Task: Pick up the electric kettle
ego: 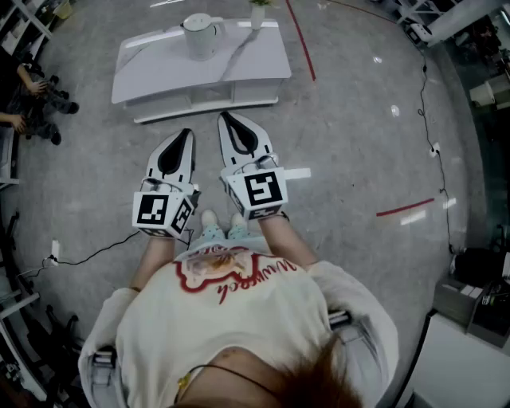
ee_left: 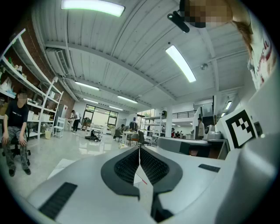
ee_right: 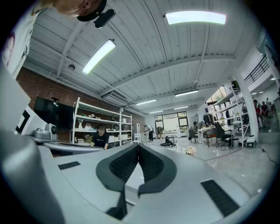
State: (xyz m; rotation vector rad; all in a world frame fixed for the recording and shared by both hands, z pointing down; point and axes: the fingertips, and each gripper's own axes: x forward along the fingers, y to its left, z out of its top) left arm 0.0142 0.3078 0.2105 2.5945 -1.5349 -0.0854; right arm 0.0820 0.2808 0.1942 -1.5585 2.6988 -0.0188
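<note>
Right now we hold the left tool [ego: 187,133] and right tool [ego: 225,118] side by side at mid-frame, each with jaws pressed together on nothing. The electric kettle [ego: 201,36] stands upright on the white surface [ego: 263,68] at upper centre, well apart from both.

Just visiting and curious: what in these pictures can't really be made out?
- Electric kettle, head view: too small to tell its base, cord or contents.
- Plant vase, head view: cut off by the top edge.
- Seated person, head view: mostly cut off by the left edge.
</note>
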